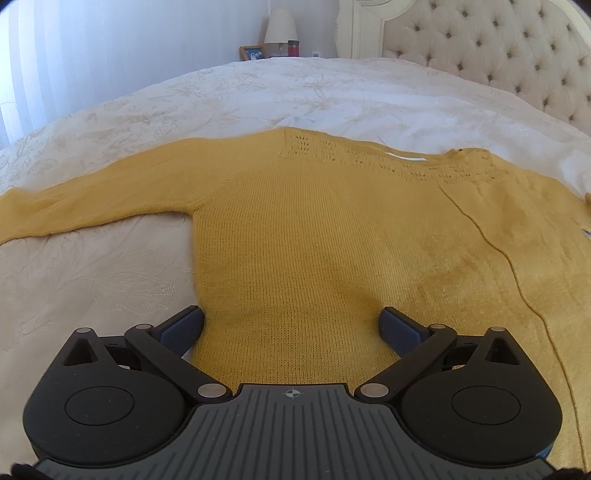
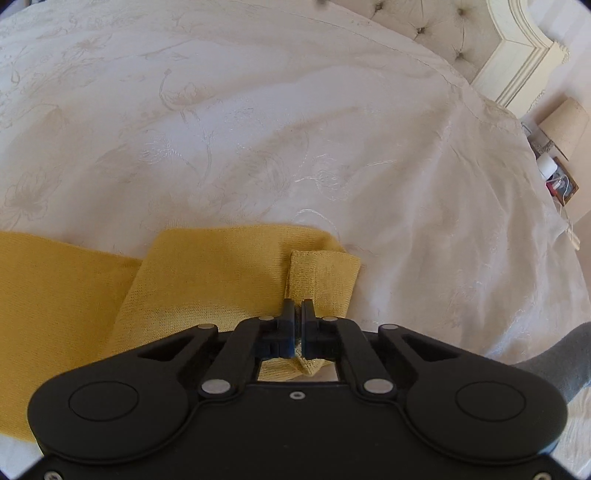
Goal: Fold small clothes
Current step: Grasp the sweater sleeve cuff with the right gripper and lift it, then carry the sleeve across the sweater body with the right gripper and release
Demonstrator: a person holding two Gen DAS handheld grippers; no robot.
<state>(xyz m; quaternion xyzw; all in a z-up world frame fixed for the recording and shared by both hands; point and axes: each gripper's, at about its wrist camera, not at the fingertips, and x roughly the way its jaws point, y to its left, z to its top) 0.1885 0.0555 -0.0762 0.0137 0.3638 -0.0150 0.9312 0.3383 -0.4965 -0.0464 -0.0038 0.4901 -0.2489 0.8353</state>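
Note:
A small mustard-yellow knit sweater (image 1: 314, 229) lies flat on the bed, neckline away from me, its left sleeve (image 1: 85, 206) stretched out to the left. My left gripper (image 1: 291, 325) is open and hovers low over the sweater's lower body, near its left side edge. In the right wrist view, my right gripper (image 2: 298, 306) is shut on the end of the sweater's other sleeve (image 2: 317, 273), which is bunched and folded back toward the body (image 2: 55, 295).
The white embroidered bedspread (image 2: 295, 129) covers the bed. A tufted headboard (image 1: 498, 48) stands at the back right. A nightstand with a lamp (image 1: 280, 26) and a photo frame (image 1: 253, 52) is beyond the bed. A grey sleeve (image 2: 561, 362) shows at the right edge.

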